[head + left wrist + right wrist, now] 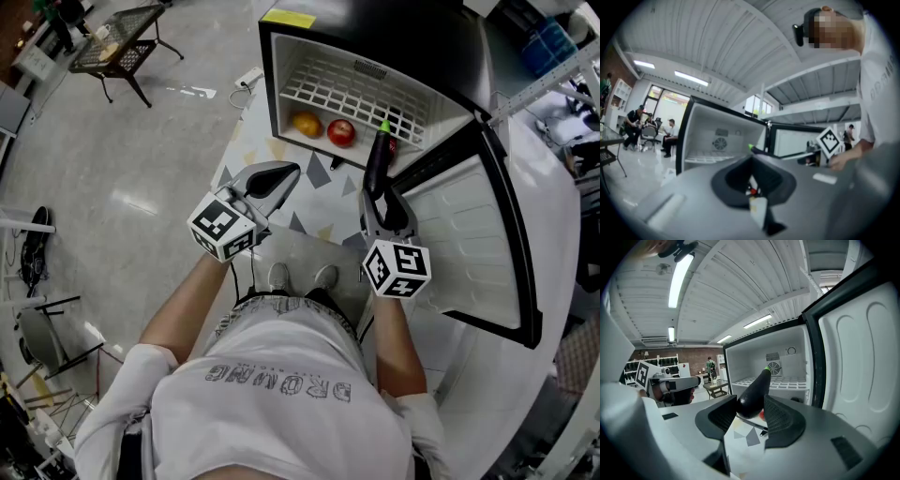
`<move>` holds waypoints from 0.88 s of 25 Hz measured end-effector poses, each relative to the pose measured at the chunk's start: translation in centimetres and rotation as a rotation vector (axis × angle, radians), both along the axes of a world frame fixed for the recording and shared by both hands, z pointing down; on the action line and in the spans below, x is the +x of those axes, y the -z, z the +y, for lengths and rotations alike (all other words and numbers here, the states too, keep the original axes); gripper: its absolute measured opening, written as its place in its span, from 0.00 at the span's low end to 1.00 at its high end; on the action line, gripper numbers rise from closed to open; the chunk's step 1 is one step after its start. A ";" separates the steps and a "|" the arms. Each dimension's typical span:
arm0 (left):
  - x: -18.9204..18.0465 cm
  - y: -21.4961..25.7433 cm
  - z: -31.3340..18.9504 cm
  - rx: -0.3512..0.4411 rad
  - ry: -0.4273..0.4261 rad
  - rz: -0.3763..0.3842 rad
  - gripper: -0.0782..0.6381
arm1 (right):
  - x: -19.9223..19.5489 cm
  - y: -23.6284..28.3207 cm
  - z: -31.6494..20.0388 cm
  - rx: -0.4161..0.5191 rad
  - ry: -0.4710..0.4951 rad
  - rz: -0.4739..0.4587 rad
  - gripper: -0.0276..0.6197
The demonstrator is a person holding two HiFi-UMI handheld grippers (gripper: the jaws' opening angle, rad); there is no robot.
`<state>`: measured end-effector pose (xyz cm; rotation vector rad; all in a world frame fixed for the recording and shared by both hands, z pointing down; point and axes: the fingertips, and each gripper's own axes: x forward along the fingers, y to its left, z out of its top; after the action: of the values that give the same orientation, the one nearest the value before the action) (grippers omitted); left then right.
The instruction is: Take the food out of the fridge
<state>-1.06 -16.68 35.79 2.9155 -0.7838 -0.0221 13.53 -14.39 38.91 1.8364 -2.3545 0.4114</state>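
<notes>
A dark purple eggplant [377,161] with a green stem is clamped in my right gripper [378,190], just in front of the open fridge [267,84]. In the right gripper view the eggplant [754,393] sticks out forward between the two dark pads of the right gripper [750,405]. An orange fruit [306,123] and a red apple [340,132] lie on the fridge floor. My left gripper [284,173] hovers left of the eggplant, short of the fridge, shut and empty [752,158].
The fridge door [478,244] hangs open at the right, close beside my right gripper. A white wire shelf [356,94] sits above the fruit. A patterned mat [314,178] lies before the fridge. A small metal table [117,42] stands far left.
</notes>
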 end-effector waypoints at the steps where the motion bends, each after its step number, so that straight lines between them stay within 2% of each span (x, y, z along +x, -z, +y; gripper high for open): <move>1: 0.0 0.1 -0.1 -0.002 0.000 0.003 0.12 | 0.0 0.2 0.0 0.003 0.001 0.000 0.31; 22: 0.1 -0.5 -0.6 -0.025 0.000 0.011 0.12 | -0.4 1.0 -0.6 0.011 0.020 -0.019 0.31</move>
<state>-0.95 -17.25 36.27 2.8892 -0.7765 -0.0282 13.13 -15.04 37.87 1.8201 -2.3902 0.4155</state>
